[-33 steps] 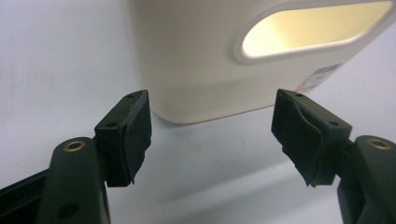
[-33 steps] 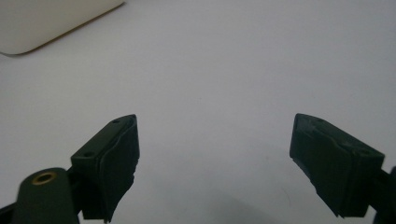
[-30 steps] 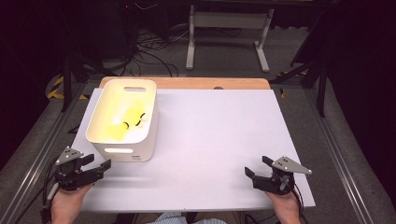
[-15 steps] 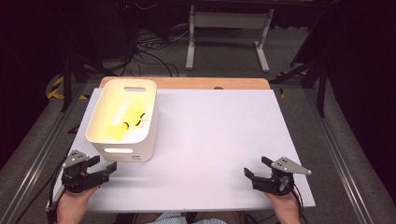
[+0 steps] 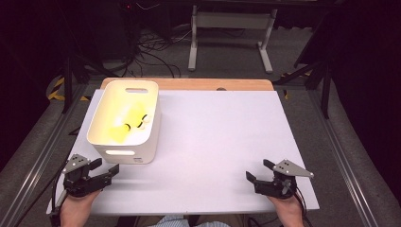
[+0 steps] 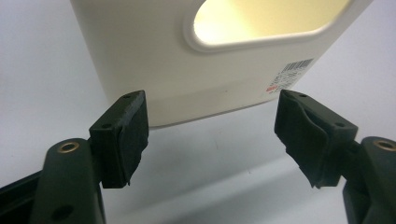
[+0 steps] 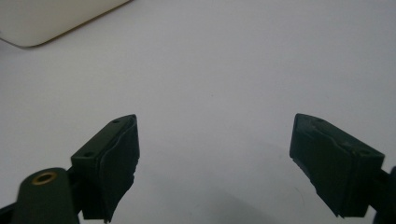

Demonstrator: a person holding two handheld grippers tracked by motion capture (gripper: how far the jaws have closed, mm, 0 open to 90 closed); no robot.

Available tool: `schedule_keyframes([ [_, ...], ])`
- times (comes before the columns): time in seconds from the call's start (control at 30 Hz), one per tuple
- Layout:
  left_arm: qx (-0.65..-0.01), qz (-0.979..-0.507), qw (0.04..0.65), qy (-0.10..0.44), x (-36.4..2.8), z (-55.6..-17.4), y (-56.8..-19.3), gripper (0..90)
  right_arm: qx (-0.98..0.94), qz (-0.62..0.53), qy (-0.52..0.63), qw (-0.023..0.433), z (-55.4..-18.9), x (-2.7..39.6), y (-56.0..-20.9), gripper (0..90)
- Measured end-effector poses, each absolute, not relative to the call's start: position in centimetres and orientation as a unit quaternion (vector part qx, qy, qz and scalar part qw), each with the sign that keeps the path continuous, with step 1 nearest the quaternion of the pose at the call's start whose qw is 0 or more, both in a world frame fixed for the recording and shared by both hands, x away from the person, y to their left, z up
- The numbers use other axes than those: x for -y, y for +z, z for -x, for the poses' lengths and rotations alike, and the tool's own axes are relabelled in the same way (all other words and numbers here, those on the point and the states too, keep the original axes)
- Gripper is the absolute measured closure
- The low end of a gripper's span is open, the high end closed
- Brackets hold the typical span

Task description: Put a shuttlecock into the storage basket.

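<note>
The bin [image 5: 124, 124] stands near the table's [image 5: 222, 142] left edge, its far end close to the back edge. It holds yellow items [image 5: 127, 124] too blurred to identify. Your left gripper [image 5: 105, 172] sits at the front-left corner, jaws apart, aimed at the bin's near wall just below the handle slot [image 6: 266, 21]. Your right gripper [image 5: 257, 174] rests at the front-right corner, jaws apart, holding nothing, well apart from the bin.

Judge the bin as stiff, smooth plastic, light but likely to slide on the table. Take hold at the rim above the handle slot, where one jaw can pass inside; the rounded lower wall offers no purchase.

Compared with a second ago, the left gripper has moved slightly toward the bin; the right gripper and the bin are unchanged.
</note>
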State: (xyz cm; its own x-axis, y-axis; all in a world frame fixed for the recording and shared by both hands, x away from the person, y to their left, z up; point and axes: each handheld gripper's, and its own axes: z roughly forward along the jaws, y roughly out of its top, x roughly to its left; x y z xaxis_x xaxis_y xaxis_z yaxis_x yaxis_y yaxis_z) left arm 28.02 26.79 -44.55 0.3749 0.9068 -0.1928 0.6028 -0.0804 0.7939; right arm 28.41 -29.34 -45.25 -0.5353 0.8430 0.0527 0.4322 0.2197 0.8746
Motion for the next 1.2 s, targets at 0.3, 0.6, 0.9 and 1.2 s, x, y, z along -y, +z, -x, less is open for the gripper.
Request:
schedule_keyframes([
  [0.3, -0.529, -0.711, 0.426, 0.185, -26.81, -27.96, -44.93, 26.7, -0.751, -0.425, 0.455, 0.219, -28.39, 29.25, -45.31, 16.7],
  [0.6, -0.522, -0.712, 0.426, 0.196, -26.69, -27.92, -45.11, 26.6, -0.751, -0.425, 0.456, 0.217, -28.24, 29.38, -45.31, 16.7],
  [0.9, -0.522, -0.712, 0.426, 0.199, -26.67, -27.92, -45.28, 26.7, -0.752, -0.426, 0.457, 0.211, -28.27, 29.38, -45.35, 16.7],
  [1.2, -0.525, -0.71, 0.428, 0.193, -27.05, -27.91, -45.14, 26.4, -0.753, -0.425, 0.457, 0.211, -28.28, 29.46, -45.36, 16.7],
])
